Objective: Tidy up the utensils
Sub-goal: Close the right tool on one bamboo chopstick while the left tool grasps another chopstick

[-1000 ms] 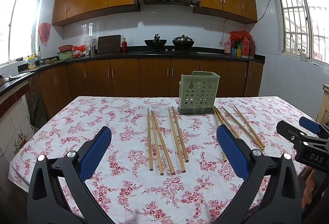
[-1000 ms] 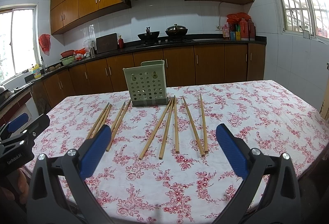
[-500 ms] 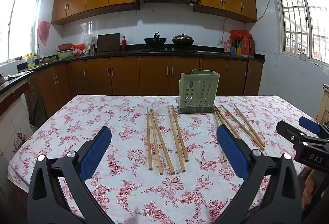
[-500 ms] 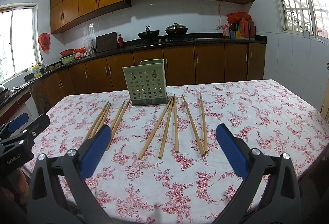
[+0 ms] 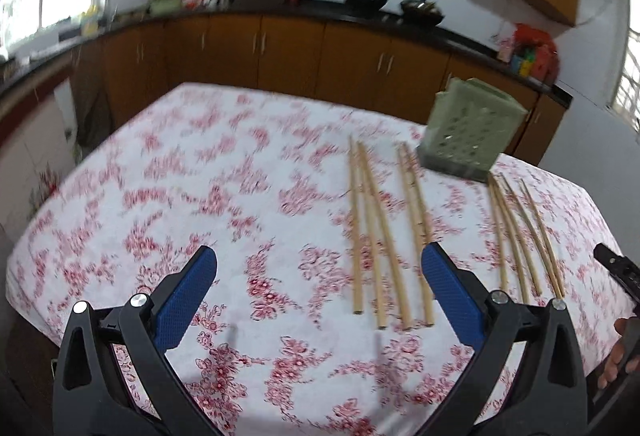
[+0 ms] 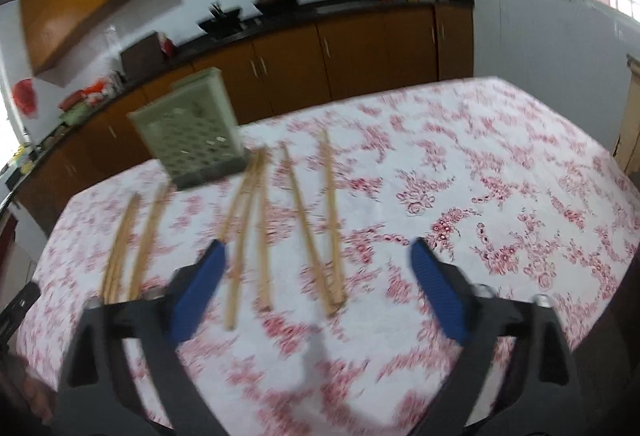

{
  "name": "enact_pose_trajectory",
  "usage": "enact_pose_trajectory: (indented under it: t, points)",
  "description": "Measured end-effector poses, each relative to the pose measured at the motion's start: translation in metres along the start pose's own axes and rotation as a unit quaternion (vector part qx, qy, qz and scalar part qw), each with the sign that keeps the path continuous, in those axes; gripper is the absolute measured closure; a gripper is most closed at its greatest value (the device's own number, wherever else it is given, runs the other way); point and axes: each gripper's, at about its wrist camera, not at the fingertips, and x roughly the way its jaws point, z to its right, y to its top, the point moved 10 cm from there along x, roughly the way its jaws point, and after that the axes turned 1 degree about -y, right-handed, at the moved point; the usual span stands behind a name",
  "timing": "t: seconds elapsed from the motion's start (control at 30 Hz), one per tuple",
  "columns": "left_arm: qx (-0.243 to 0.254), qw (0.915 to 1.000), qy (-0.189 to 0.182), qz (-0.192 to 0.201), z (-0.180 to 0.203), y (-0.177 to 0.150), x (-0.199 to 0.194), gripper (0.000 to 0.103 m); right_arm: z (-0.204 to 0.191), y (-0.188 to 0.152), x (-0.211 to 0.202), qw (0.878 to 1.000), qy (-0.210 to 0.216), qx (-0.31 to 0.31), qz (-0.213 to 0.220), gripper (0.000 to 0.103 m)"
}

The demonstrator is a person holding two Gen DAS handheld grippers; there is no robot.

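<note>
Both tools are tilting down toward the chopsticks (image 5: 376,236), holder (image 5: 468,131) at one o'clock, left tool (image 5: 318,294) open, right tool (image 6: 316,292) closing on nothing.

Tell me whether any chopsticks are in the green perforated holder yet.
None visible: no wooden chopsticks rise above the green perforated plastic holder; all lie on the floral tablecloth.

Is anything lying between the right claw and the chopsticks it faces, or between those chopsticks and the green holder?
Nothing visible does. The right claw, empty and closing, looks straight at the chopsticks across bare floral tablecloth. Their far ends lie beside the green holder, with no other object between.
</note>
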Motion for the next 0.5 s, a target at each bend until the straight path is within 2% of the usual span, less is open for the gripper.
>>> enact_pose_trajectory:
  t: [0.03,0.1,0.2,0.3,0.43,0.5]
  points:
    - [-0.001,1.0,0.002,-0.005,-0.003,0.0,0.002,0.002,0.003,0.001,0.014,1.0,0.002,0.006,-0.022,0.035]
    - [0.005,0.9998,0.01,-0.015,-0.008,-0.001,0.008,0.002,0.004,0.0,0.036,0.999,0.005,0.013,-0.051,0.058]
    - [0.016,0.9994,0.012,-0.027,-0.008,0.001,0.016,0.002,0.005,-0.006,0.062,0.996,-0.001,0.013,-0.085,0.076]
    - [0.023,0.9991,0.005,-0.035,-0.005,0.002,0.023,0.004,0.001,-0.014,0.077,0.995,-0.006,0.004,-0.101,0.078]
    - [0.033,0.9981,-0.01,-0.051,0.001,0.003,0.038,0.023,-0.003,-0.017,0.085,0.995,-0.019,-0.02,-0.101,0.081]
    - [0.039,0.9972,-0.018,-0.062,0.005,0.001,0.046,0.031,0.0,-0.016,0.087,0.994,-0.033,-0.032,-0.095,0.092]
